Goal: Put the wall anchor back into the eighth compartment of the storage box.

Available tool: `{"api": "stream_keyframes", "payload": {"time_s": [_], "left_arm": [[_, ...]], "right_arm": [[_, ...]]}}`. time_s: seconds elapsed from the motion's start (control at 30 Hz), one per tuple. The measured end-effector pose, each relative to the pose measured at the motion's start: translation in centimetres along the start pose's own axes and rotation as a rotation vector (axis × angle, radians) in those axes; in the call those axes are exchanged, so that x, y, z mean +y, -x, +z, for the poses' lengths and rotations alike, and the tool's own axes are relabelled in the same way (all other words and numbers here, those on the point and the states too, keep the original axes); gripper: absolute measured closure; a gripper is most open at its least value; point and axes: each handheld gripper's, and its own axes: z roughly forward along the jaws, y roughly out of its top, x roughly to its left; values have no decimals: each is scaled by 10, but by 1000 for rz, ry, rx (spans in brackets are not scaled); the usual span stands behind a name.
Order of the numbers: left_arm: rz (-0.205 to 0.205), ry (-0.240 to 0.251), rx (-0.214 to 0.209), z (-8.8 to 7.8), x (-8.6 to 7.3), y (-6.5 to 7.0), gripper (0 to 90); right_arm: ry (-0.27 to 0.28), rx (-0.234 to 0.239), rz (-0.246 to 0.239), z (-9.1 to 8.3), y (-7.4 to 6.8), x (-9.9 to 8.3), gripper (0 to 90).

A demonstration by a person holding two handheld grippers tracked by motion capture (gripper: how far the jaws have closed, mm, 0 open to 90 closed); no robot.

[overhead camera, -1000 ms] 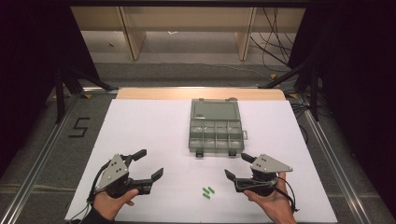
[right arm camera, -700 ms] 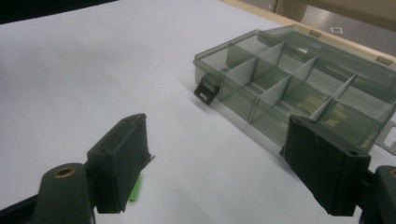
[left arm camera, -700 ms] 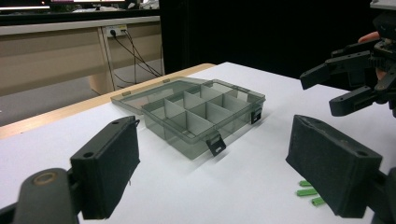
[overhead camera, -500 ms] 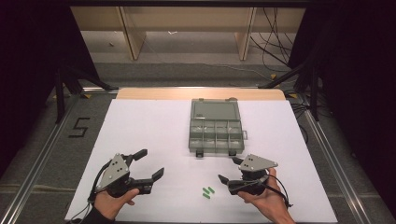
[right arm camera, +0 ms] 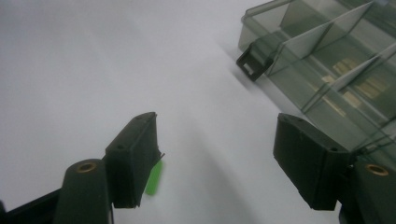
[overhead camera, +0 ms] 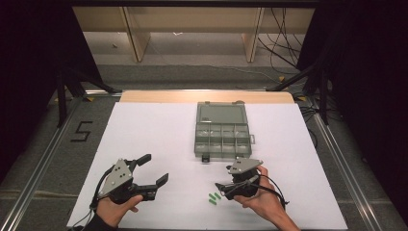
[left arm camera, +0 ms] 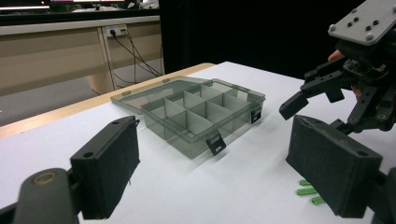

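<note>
Three small green pieces [overhead camera: 213, 197] lie on the white table [overhead camera: 159, 130] near its front edge. They also show in the left gripper view [left arm camera: 308, 190]. My right gripper [overhead camera: 222, 188] hangs low just right of them and points left at them. Its jaws have just been closing but stand open, with nothing pressed between them. In the right gripper view [right arm camera: 215, 140] one green piece [right arm camera: 154, 177] peeks out from behind the left jaw. My left gripper [overhead camera: 155, 168] rests open at the front left, nothing in it [left arm camera: 219, 158]. The right gripper [left arm camera: 308, 91] also appears in the left gripper view.
A smoky clear compartment box [overhead camera: 222, 139] stands open mid-table, lid [overhead camera: 221, 114] flat behind it, latches at the front. It sits just beyond the right gripper [right arm camera: 336, 70]. Wooden furniture legs [overhead camera: 137, 38] and cables [overhead camera: 284, 43] lie past the table's far edge.
My right gripper has moved left and a little down, up to the green pieces, and its jaws have narrowed. The left gripper has stayed where it was.
</note>
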Motion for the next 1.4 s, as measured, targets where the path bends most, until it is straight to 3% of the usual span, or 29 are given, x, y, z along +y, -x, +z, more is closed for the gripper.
{"api": "stream_keyframes", "payload": {"time_s": [0.07, 0.13, 0.17, 0.2, 0.4, 0.9, 1.13, 1.4], "left_arm": [[1, -1, 2, 0, 0, 0, 160], [7, -6, -3, 1, 0, 1, 160], [7, -6, -3, 1, 0, 1, 160], [6, -7, -3, 1, 0, 1, 160], [3, -5, -3, 0, 0, 0, 160], [7, -6, -6, 1, 0, 0, 160], [5, -5, -6, 1, 0, 1, 160], [5, -8, -5, 1, 0, 0, 160]], "right_arm": [[-24, 12, -22, 3, 0, 0, 340], [-98, 35, -30, 9, -2, 0, 371], [-98, 35, -30, 9, -2, 0, 371], [-146, 50, -30, 13, -4, 0, 410], [-225, 74, -53, 18, -7, 1, 456], [-312, 124, -85, 27, -15, 5, 577], [-350, 139, -134, 31, -17, 6, 675], [-374, 171, -124, 32, -16, 9, 776]]}}
